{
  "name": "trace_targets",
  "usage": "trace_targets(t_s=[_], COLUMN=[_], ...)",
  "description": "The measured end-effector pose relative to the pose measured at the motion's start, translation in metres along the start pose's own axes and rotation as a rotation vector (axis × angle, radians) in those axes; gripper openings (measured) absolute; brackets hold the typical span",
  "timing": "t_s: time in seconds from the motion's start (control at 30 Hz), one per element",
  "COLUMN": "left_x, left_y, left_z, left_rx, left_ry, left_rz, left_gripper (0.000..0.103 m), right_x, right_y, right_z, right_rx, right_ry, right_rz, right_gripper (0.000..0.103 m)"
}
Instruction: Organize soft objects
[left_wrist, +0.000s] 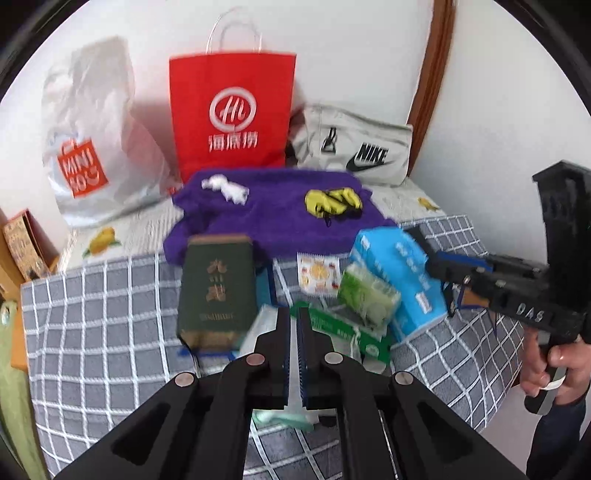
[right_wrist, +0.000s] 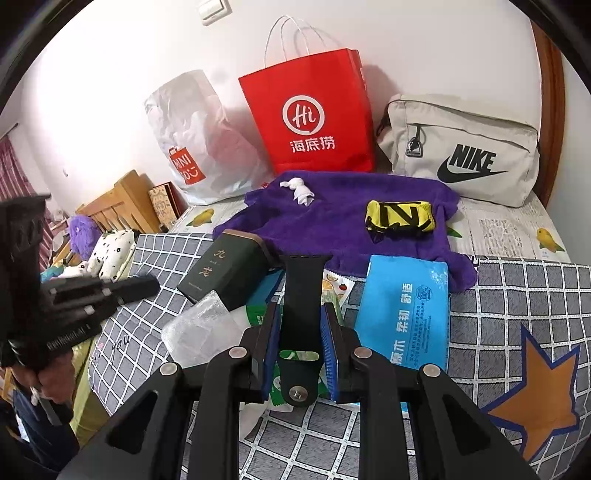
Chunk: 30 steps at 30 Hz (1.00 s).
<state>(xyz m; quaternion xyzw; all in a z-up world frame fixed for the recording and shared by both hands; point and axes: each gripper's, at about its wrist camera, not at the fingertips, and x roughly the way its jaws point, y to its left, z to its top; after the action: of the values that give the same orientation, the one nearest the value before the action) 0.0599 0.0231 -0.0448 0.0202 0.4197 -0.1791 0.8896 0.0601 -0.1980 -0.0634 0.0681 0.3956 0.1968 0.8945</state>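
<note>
Crowding the right tool (right_wrist: 299, 332): green box (right_wrist: 231, 271), blue tissue pack (right_wrist: 406, 314), seemingly touching.

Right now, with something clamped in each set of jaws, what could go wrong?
1. The right gripper holds the black watch strap near its buckle end; the long free end could swing or slip out.
2. The left gripper pinches only a thin pale packet, an easy grip to lose.
3. The pile beneath, green box and blue tissue pack, could get knocked.
</note>
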Motion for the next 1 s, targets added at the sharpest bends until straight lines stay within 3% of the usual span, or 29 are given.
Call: trace_targets(t_s=[0.17,0.2,0.23,0.4,0.57,0.6,0.63,0.7,0.83,1.0], left_x=[0.012,0.014,0.017,0.036,0.053,0.055,0.056,0.057,0.046,0.036], left_y=[0.006,0.007,0.008,0.007,0.005,0.006,0.007,0.009,0.011,0.006], left_z=[-0.016,-0.018,-0.021,-0.028,-0.035,-0.036,-0.036,-0.036,-0.032,-0.030], left_rx=[-0.056,-0.066,-0.085,-0.095,-0.074,-0.082,-0.089,-0.090,-0.066,-0.038], left_ry=[0.020,0.018,0.012,0.041,0.088,0.092,0.093,0.105,0.069,0.061], left_rz=[-0.010,-0.015,-0.009,0.063,0.076,0.082,0.084,0.055,0.023,-0.005], left_gripper=[0.049,0.064,0.070,0.071,0.070,0.066,0.044,0.015,0.005,0.005], right_x=[0.006,0.007,0.009,0.013,0.017,0.018,0.019,0.020,0.021,0.022], right_y=[0.000,0.000,0.000,0.002,-0.001,-0.002,-0.003,-0.005,-0.006,-0.006], right_z=[-0.006,-0.007,-0.008,-0.015,-0.020,-0.020,-0.021,-0.023,-0.023,-0.023], right_rx=[0.000,0.001,0.000,-0.005,0.001,0.003,0.005,0.008,0.012,0.011], right_ry=[0.020,0.024,0.029,0.045,0.061,0.064,0.067,0.072,0.075,0.073], right_rz=[-0.005,-0.004,-0.003,0.000,-0.005,-0.005,-0.007,-0.009,-0.009,-0.005], right_gripper=[0.022,0.022,0.022,0.022,0.022,0.022,0.022,0.022,0.022,0.022])
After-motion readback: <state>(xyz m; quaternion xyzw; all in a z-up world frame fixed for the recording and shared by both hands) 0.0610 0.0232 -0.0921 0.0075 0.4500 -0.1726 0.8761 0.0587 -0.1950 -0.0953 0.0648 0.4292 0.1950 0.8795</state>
